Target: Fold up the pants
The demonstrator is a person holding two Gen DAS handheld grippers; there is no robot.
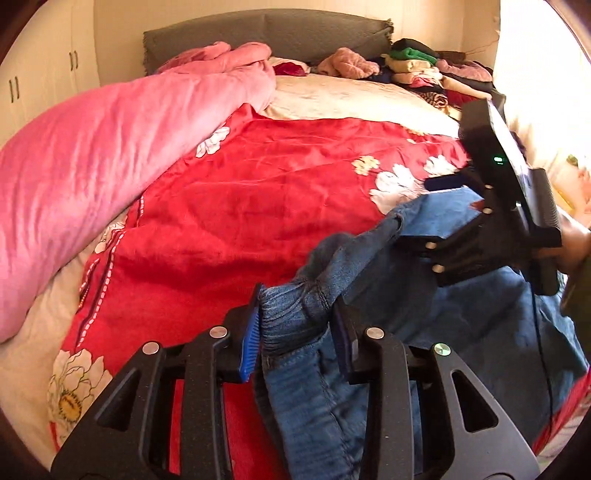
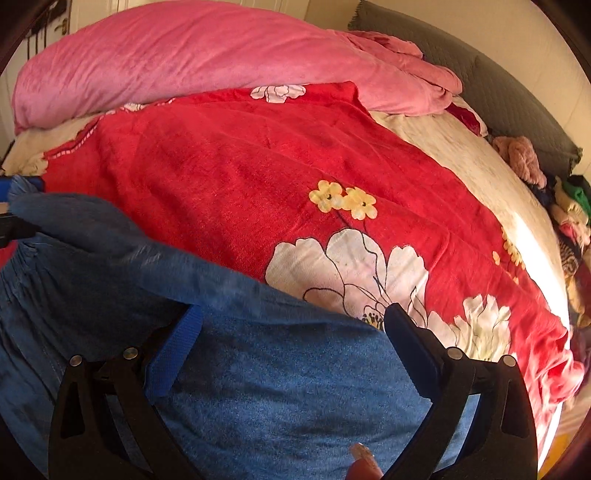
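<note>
The blue denim pants (image 1: 325, 373) hang bunched over the near edge of the bed with the red flowered blanket (image 1: 258, 192). My left gripper (image 1: 299, 317) is shut on the elastic waistband of the pants. In the left wrist view my right gripper (image 1: 439, 206) is at the right, with the pants cloth between its fingers. In the right wrist view the right gripper (image 2: 291, 317) has its jaws spread wide, and the pants (image 2: 280, 376) lie slack across the gap over the blanket (image 2: 240, 177).
A rolled pink quilt (image 1: 92, 155) lies along the left side of the bed. A pile of folded clothes (image 1: 417, 66) sits at the far right by the grey headboard (image 1: 266, 33). White cupboards (image 1: 40, 74) stand at the left.
</note>
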